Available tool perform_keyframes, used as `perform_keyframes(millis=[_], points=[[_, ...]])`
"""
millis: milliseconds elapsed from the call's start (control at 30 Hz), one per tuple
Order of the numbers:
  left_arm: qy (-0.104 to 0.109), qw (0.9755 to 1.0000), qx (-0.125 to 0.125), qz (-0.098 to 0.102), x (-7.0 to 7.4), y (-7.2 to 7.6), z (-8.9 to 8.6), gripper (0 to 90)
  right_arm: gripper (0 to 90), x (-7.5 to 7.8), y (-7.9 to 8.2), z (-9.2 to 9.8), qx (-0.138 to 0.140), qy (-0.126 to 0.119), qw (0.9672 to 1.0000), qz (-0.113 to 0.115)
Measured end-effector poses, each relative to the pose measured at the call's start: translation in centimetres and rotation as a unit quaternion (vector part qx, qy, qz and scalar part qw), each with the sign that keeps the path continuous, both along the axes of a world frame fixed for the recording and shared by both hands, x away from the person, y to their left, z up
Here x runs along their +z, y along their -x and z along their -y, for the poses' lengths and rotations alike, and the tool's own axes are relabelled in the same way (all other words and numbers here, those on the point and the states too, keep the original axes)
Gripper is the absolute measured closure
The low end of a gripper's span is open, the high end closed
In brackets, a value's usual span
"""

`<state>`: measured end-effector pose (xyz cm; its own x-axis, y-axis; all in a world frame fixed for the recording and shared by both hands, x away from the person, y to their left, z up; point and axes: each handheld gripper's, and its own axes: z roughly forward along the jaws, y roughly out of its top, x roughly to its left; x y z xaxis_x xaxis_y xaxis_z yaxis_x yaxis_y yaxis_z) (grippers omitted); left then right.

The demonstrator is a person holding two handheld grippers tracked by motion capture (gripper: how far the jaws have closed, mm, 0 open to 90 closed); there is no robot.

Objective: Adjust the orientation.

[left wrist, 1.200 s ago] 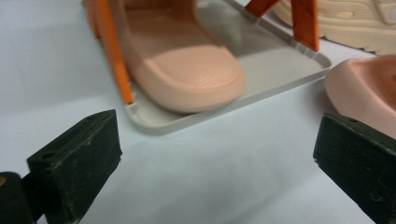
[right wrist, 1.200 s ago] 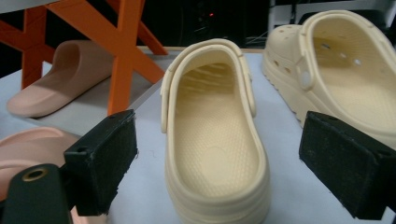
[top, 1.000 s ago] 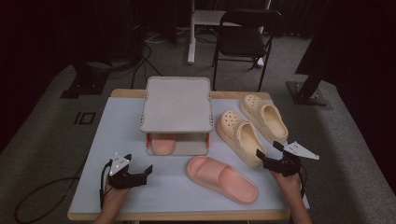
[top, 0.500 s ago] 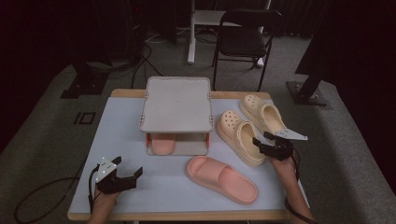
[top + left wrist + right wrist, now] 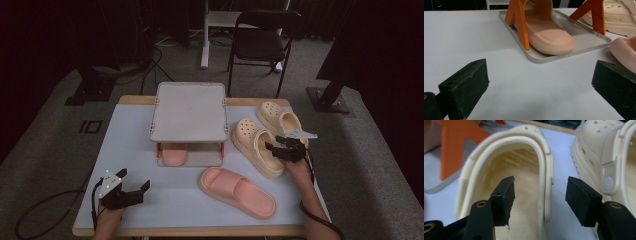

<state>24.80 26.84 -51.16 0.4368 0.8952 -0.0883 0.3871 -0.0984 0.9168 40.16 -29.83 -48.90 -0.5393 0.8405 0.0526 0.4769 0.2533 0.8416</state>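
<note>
High view has my right gripper point(image 5: 274, 148) up at the near cream clog point(image 5: 256, 146), at about three o'clock on the table point(image 5: 125, 145), whereas a second ago it hung back by the table's right edge, clear of both clogs. In that second I carried it in toward the clog's heel end, and its jaws have just been closing from wide to a middling gap. Right gripper view shows why: the clog's side wall and folded heel strap point(image 5: 545, 177) stand between the jaws, one jaw inside the shoe opening and the other outside it, but neither pad presses on the rim yet, so I would not call it a grip. I read this as the start of picking up that clog, with the pinch still to be finished.

My left gripper point(image 5: 131, 192) sits at about seven o'clock, a little nearer the left edge than it was a second ago, jaws spread wide and holding nothing; left gripper view looks along them at bare tabletop.

The far cream clog point(image 5: 280, 119) lies at two o'clock, just beside the near one. One pink slide point(image 5: 237, 191) lies loose at five o'clock; its mate point(image 5: 174, 153) is on the lower tray of the two-tier rack point(image 5: 189, 111) at the centre. So the rack looks like the destination for the clogs.

I can read no brand, label or writing on the shoes, rack or table.
</note>
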Motion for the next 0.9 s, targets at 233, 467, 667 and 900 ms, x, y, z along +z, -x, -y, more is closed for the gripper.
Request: perform_keyframes(millis=[233, 467, 667, 900], points=[[0.005, 1.0000, 0.004, 0.001, -0.1, 0.1, -0.4, 1.0, 45.9, -0.3, -0.8, -0.8, 0.005, 0.007, 1.0000, -0.002], [0.005, 1.0000, 0.002, 0.000, -0.3, 0.1, -0.4, 1.0, 71.2, -0.3, -1.3, -1.2, -0.005, 0.005, 1.0000, -0.005], [0.007, 1.0000, 0.002, -0.003, -0.3, 0.1, -0.3, 1.0, 76.9, 0.1, -1.2, -0.9, -0.006, 0.010, 0.9999, -0.010], [0.007, 1.0000, 0.002, 0.001, -0.3, 0.2, -0.3, 1.0, 77.4, 0.6, 0.0, -0.5, -0.002, -0.019, 0.9998, -0.009]])
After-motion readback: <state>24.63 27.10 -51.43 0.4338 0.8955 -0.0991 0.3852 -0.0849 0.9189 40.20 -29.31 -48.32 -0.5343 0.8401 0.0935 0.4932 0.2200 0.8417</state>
